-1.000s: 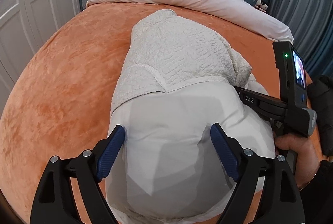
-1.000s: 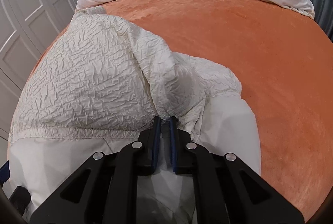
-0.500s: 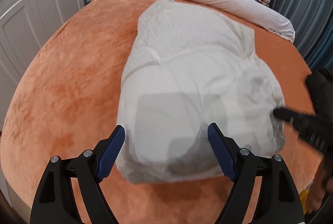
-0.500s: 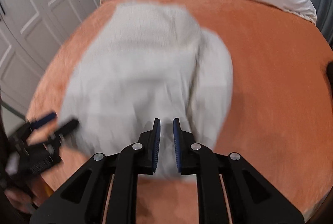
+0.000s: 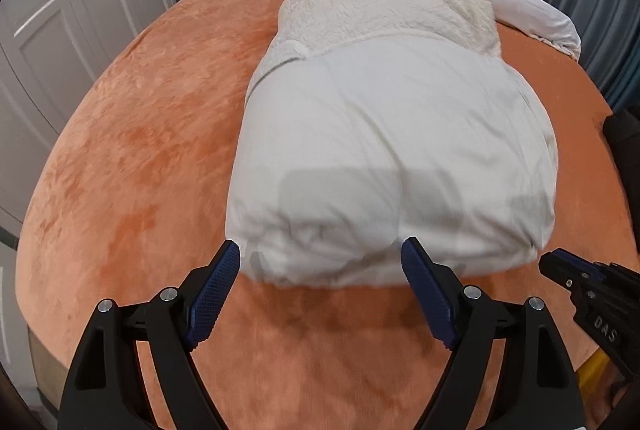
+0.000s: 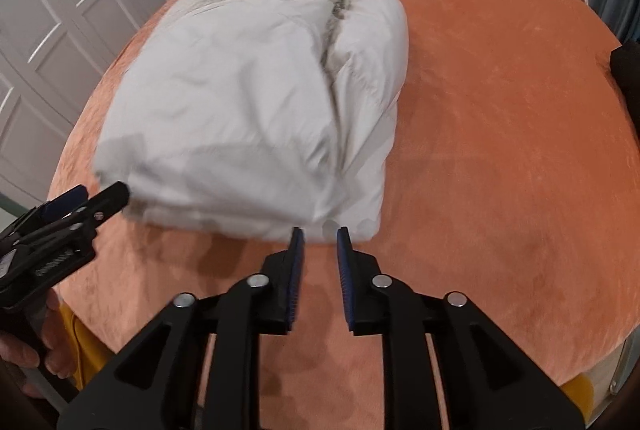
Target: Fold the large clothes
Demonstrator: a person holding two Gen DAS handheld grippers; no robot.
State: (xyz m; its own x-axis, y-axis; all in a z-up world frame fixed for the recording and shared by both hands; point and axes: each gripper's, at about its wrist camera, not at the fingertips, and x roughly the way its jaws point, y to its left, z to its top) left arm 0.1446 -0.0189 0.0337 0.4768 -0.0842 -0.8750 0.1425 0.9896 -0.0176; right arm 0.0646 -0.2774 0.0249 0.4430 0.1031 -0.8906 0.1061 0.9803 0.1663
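Puffy white coat [image 5: 392,134], crinkled cream lining up top, near the orange plush bed's [image 5: 132,150] front edge. Left gripper [image 5: 320,270] spread wide and empty; right gripper [image 6: 320,250] just easing open, nothing between. Only the right view shows the side fold.

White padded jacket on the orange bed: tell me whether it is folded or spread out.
Folded. The white padded jacket lies as one compact bundle on the orange bed, its sides doubled over, and neither gripper touches it.

folded white garment [image 5: 384,134] on orange bedspread [image 5: 132,150]; left gripper [image 5: 320,286] wide open, empty
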